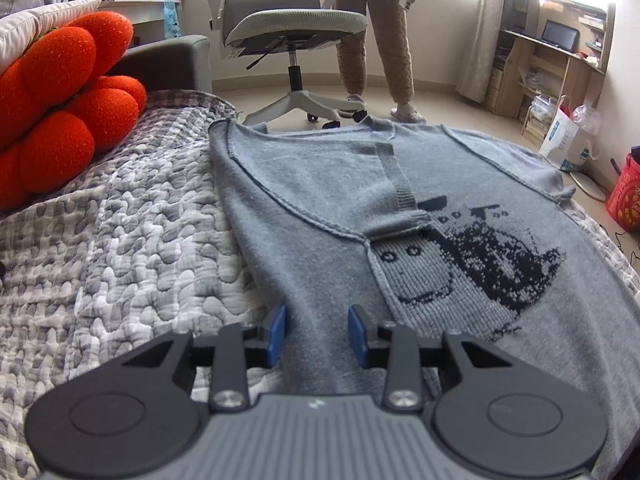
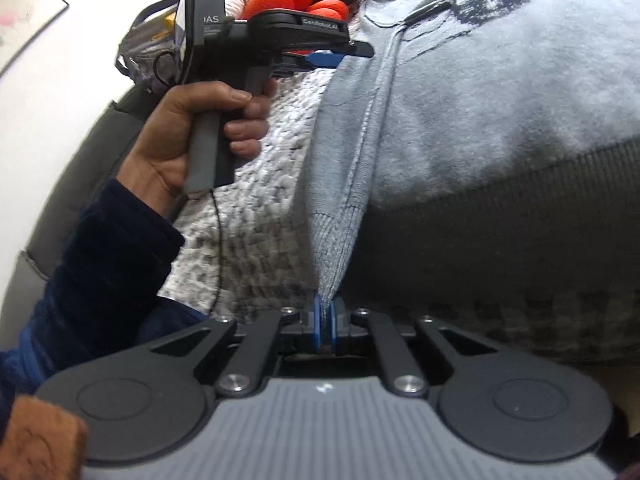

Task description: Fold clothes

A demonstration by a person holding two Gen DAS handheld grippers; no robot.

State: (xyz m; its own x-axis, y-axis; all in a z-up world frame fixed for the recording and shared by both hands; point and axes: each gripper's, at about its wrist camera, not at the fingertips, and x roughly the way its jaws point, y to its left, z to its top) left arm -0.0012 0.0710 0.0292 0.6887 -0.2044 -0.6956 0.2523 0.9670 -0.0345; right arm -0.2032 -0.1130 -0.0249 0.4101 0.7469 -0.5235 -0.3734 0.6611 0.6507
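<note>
Right tongs [image 2: 327,320] clamped on sweater [image 1: 340,184] hem, left tongs [image 1: 317,334] apart, red cushion [image 1: 60,100] probably clear.

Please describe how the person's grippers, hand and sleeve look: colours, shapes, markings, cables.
Both grippers, left gripper and right gripper, have blue fingers on black linkages with silver screws, round black discs and a ribbed grey body. The left gripper's body bears white lettering and a thin black cable. The bare left hand emerges from a dark blue sleeve.
</note>
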